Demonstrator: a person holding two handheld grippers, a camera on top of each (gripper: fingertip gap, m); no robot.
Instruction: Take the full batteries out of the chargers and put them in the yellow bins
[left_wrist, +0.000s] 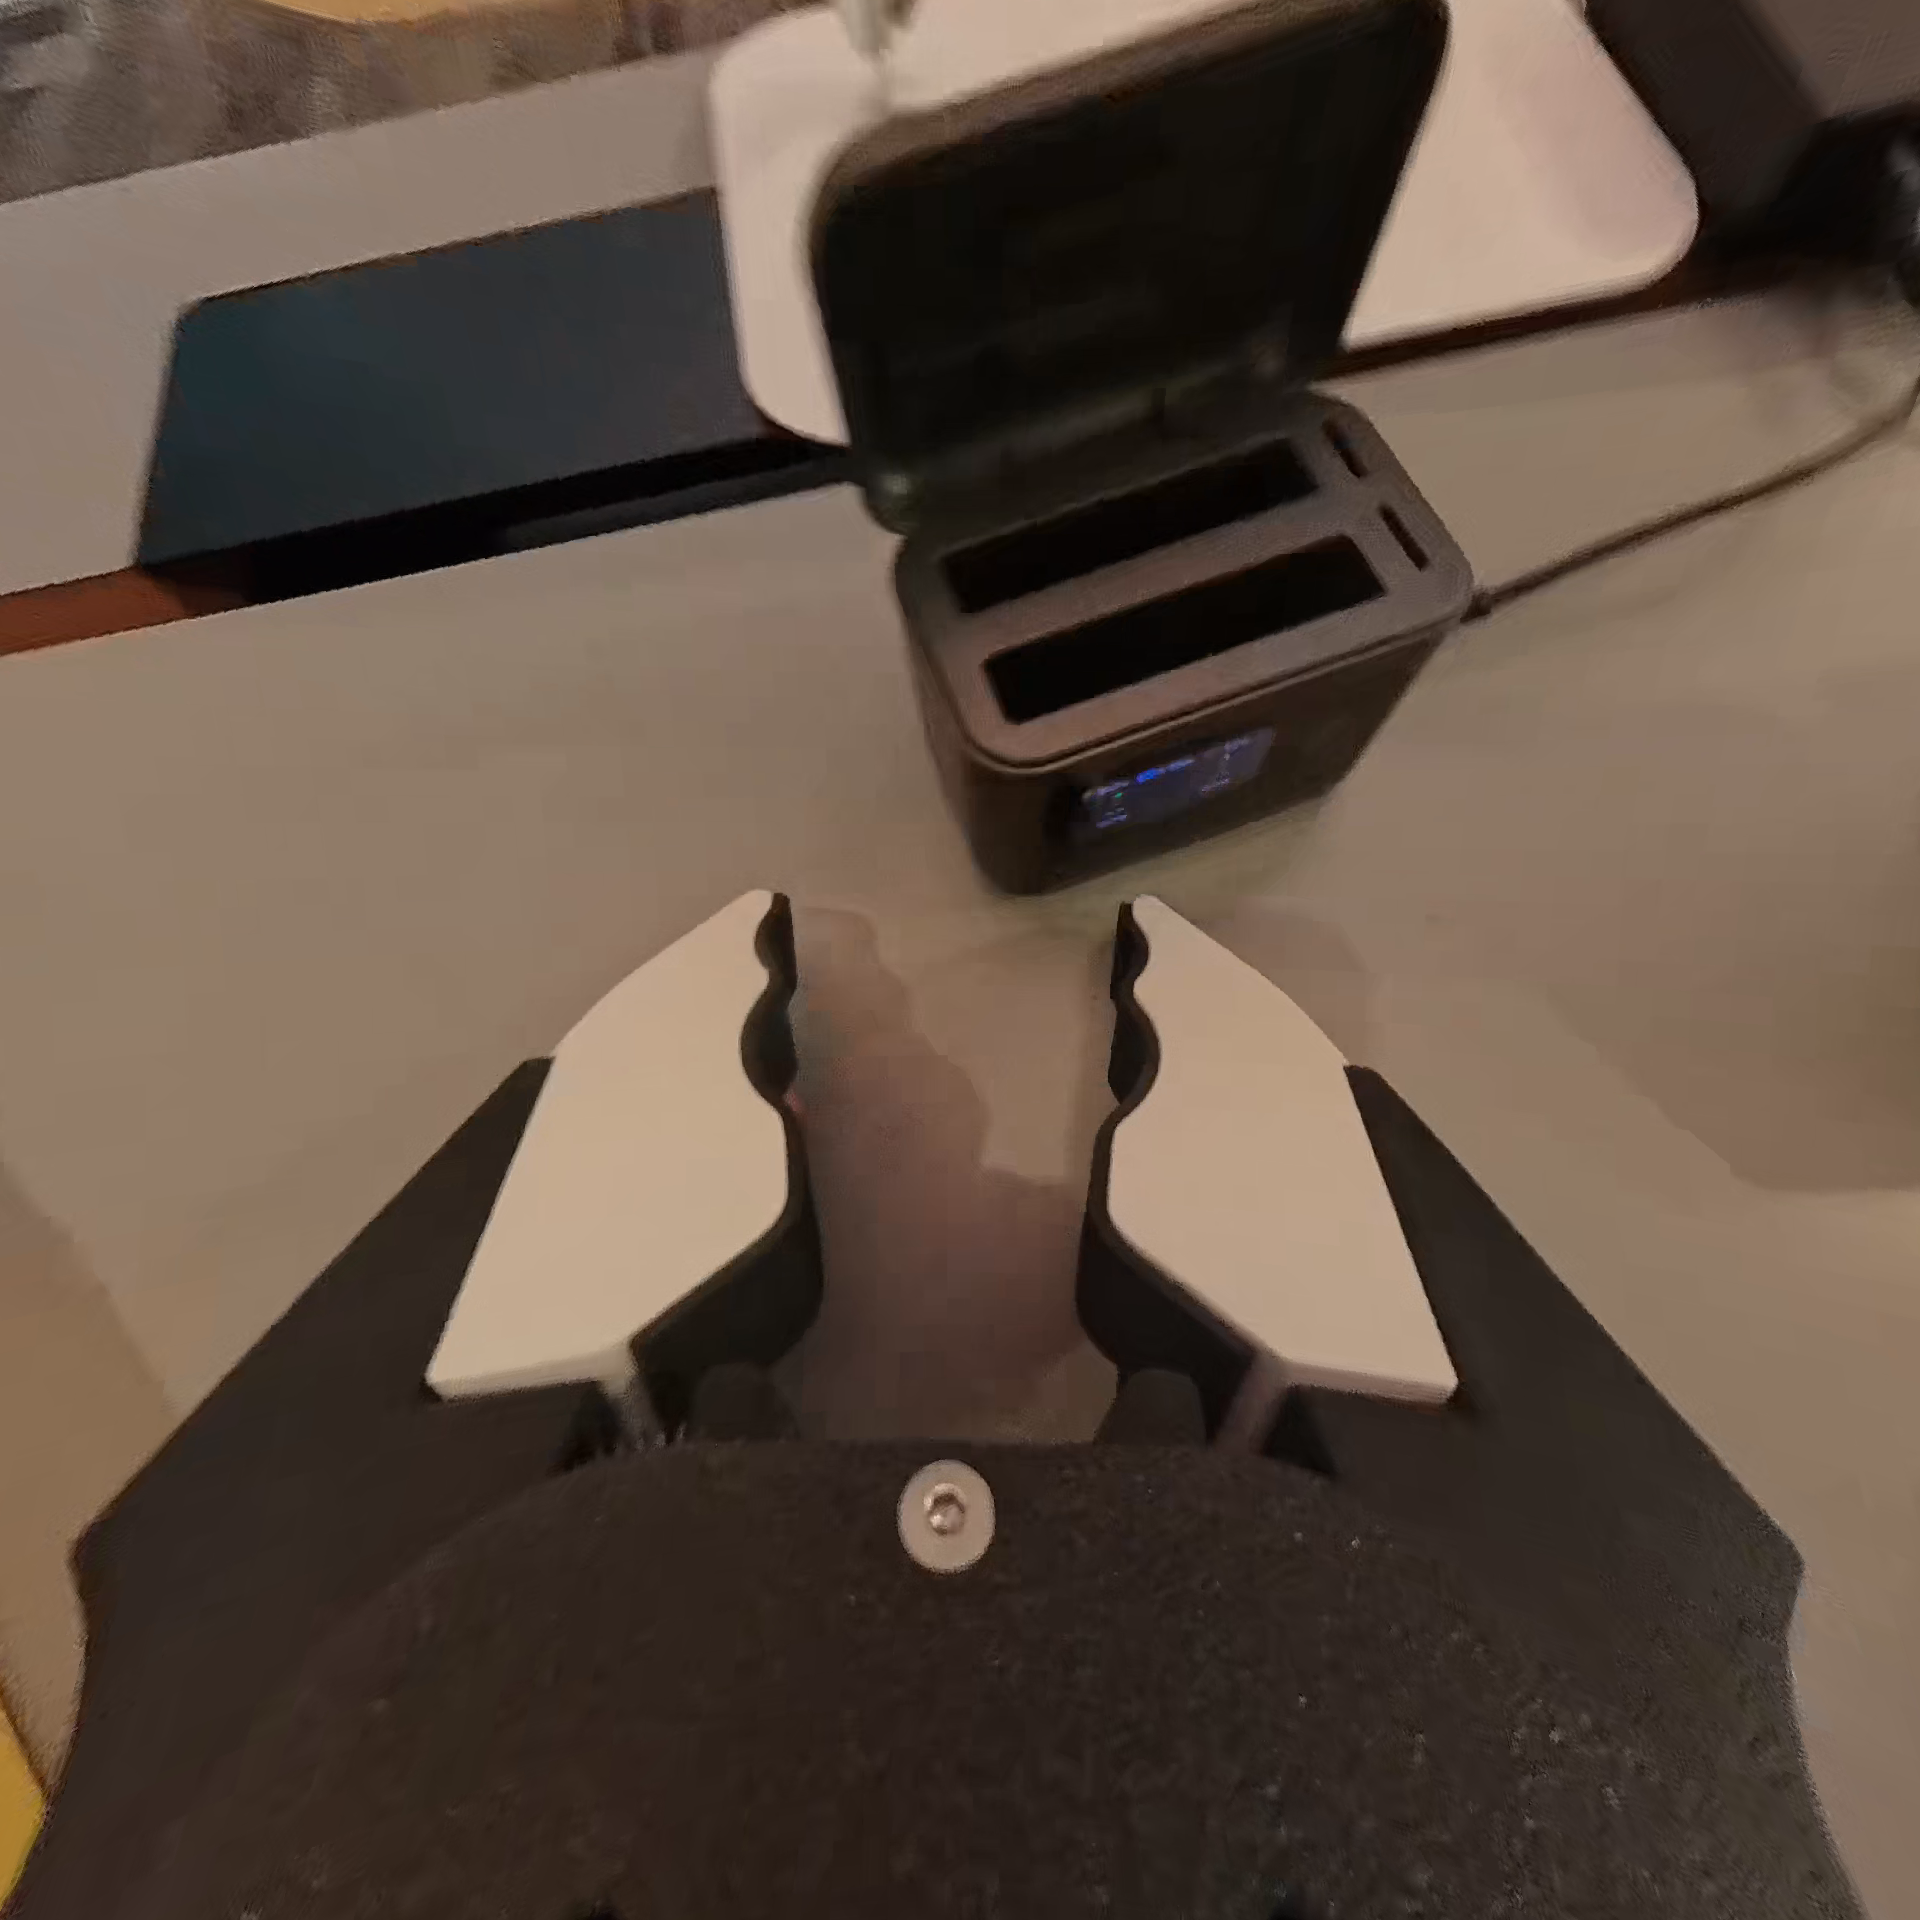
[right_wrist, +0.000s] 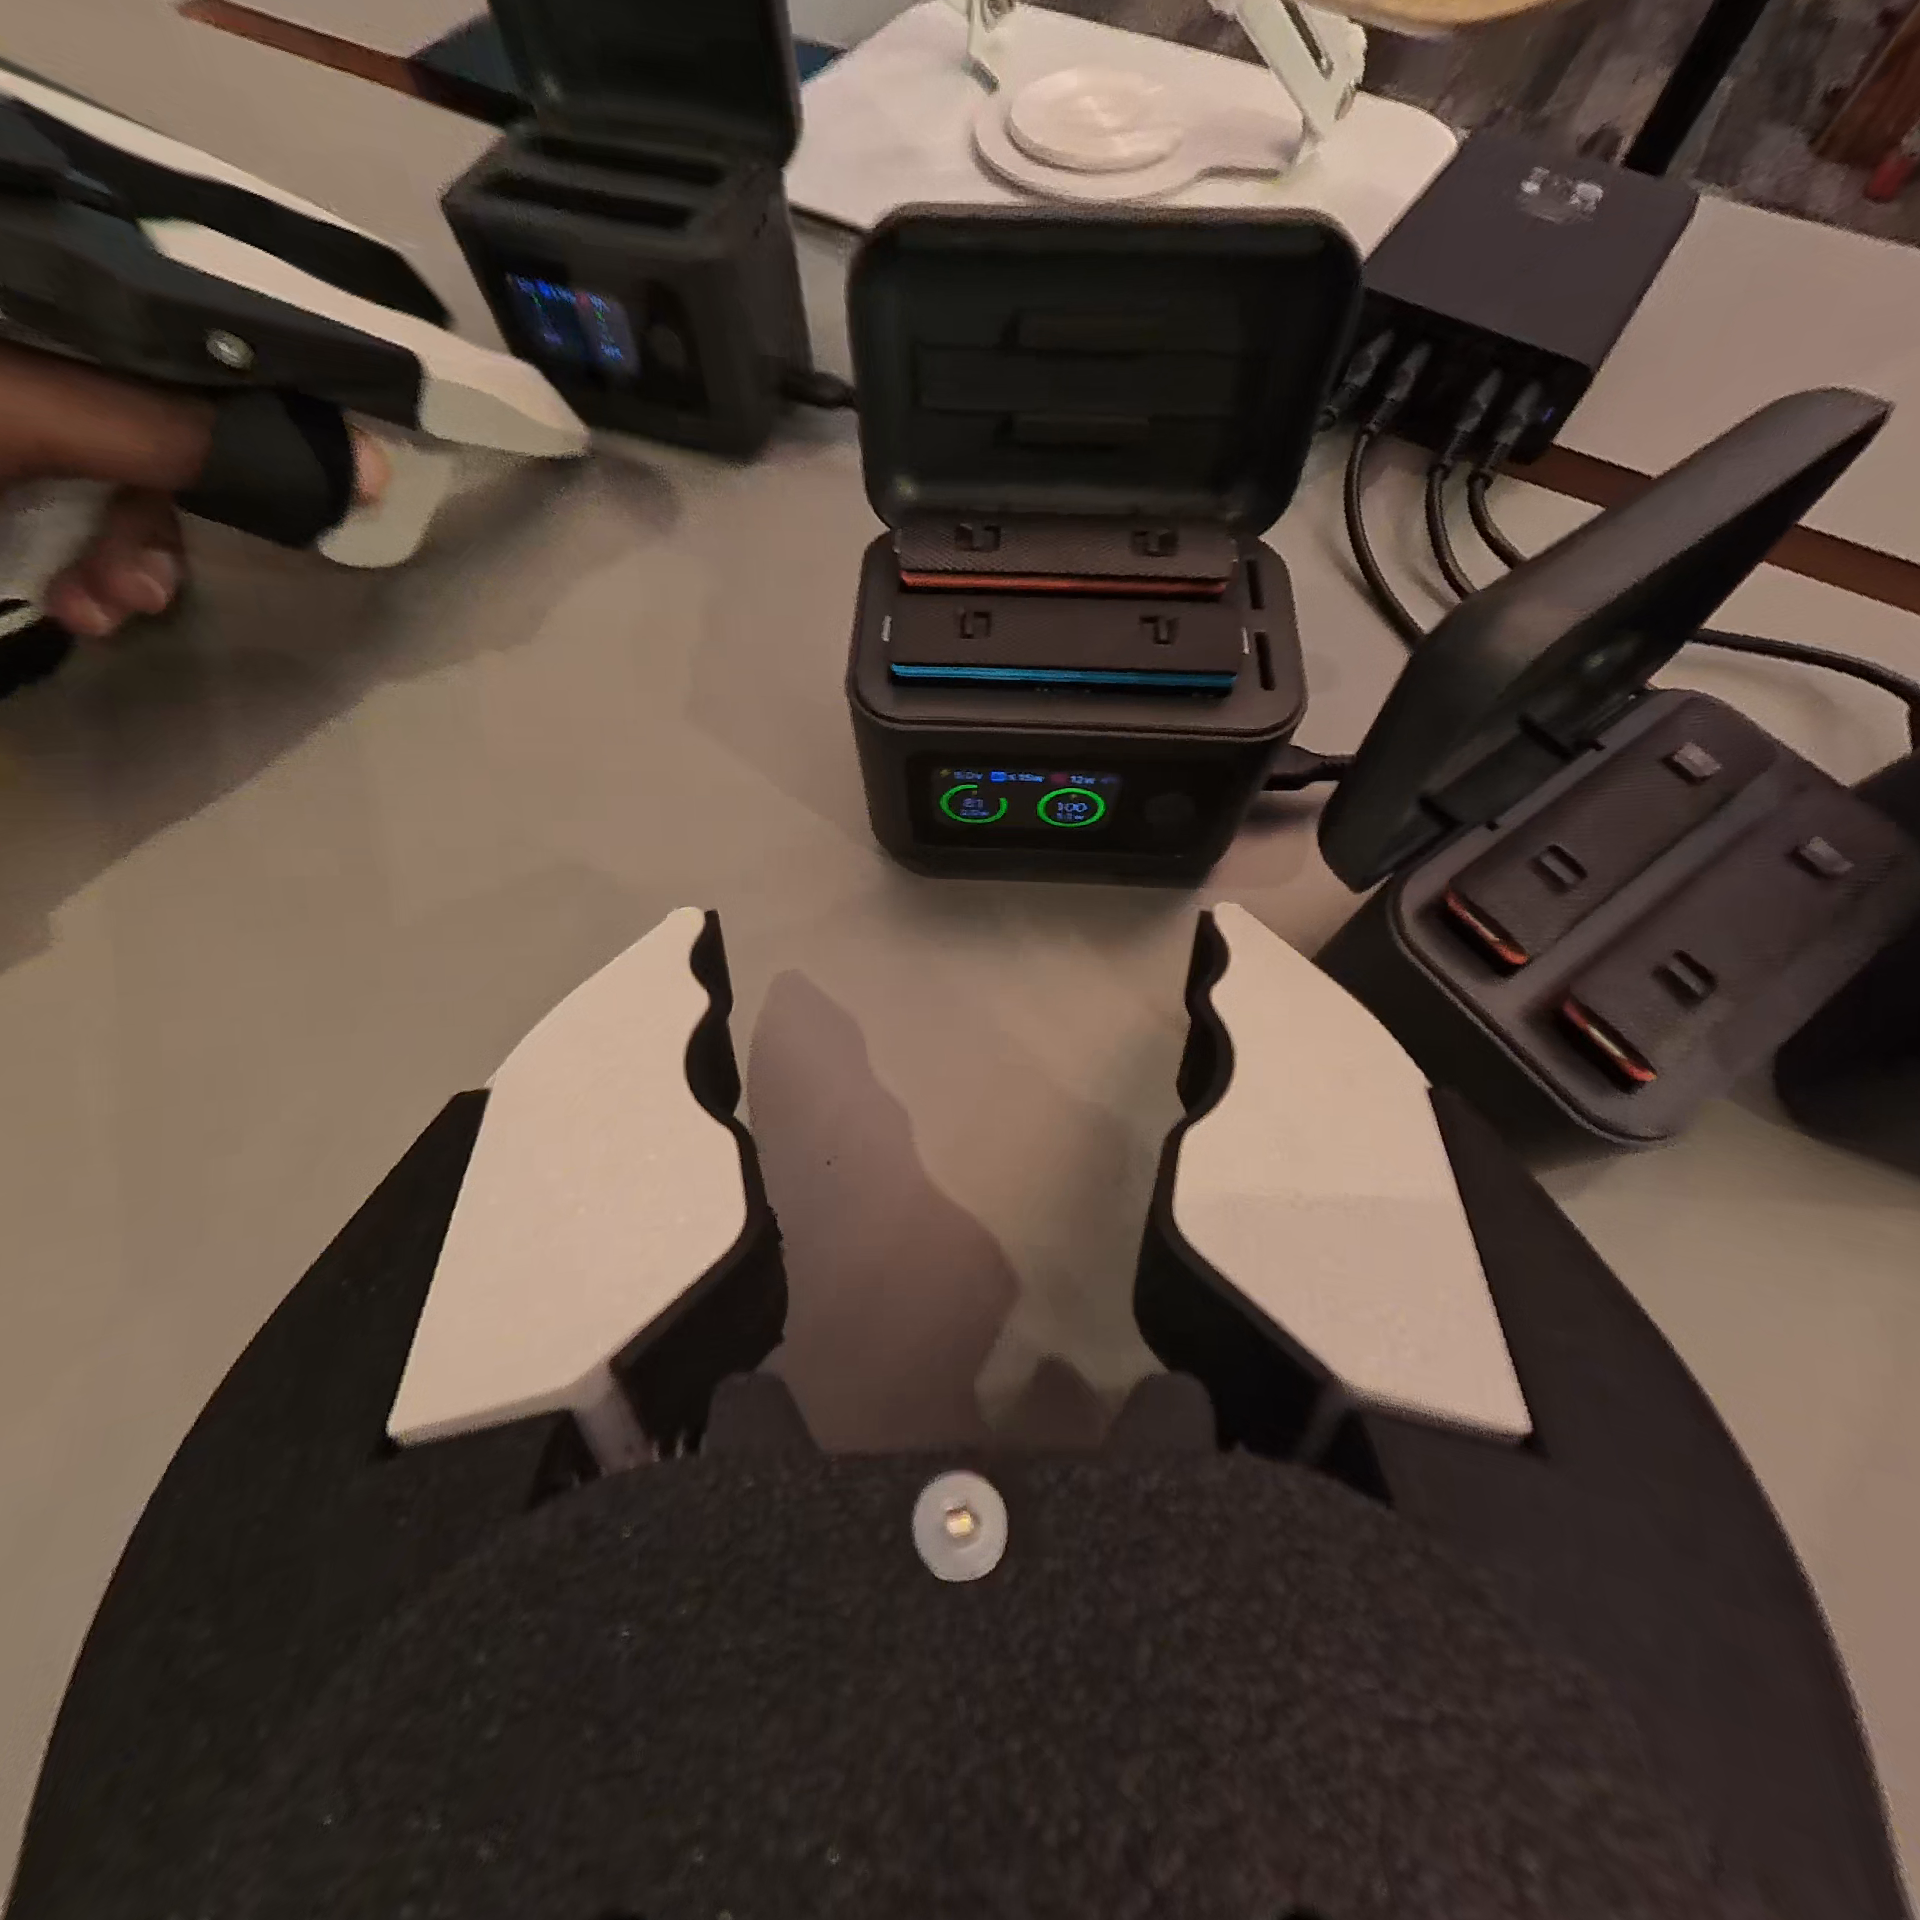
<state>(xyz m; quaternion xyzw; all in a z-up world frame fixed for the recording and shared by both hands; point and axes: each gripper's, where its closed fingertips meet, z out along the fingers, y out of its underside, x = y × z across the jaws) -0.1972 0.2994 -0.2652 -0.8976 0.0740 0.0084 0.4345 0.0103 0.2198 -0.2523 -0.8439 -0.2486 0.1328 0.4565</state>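
The right gripper (right_wrist: 961, 920) is hovering low over the grey table (right_wrist: 416, 935) with its white-faced fingers (right_wrist: 603, 1164) spread wide and nothing between them, pointing straight at the middle charger (right_wrist: 1070, 727), whose lid is standing open. Two batteries are sitting upright in its slots, side by side and only just proud of the top: the orange-edged battery (right_wrist: 1065, 556) at the back and the blue-edged battery (right_wrist: 1065, 646) in front. They are looking small, rigid and smooth-sided, probably light but snug in their slots, so I would be pinching the exposed top edge across its thin faces and pulling straight up. The left gripper (left_wrist: 951, 914) is also open and empty, hanging just short of the left charger (left_wrist: 1184, 665), whose two slots are showing dark and vacant. To the right, a third charger (right_wrist: 1621, 935) is holding more orange-edged batteries. Only a sliver of yellow (left_wrist: 16, 1766) is showing at the left view's edge, perhaps a bin.
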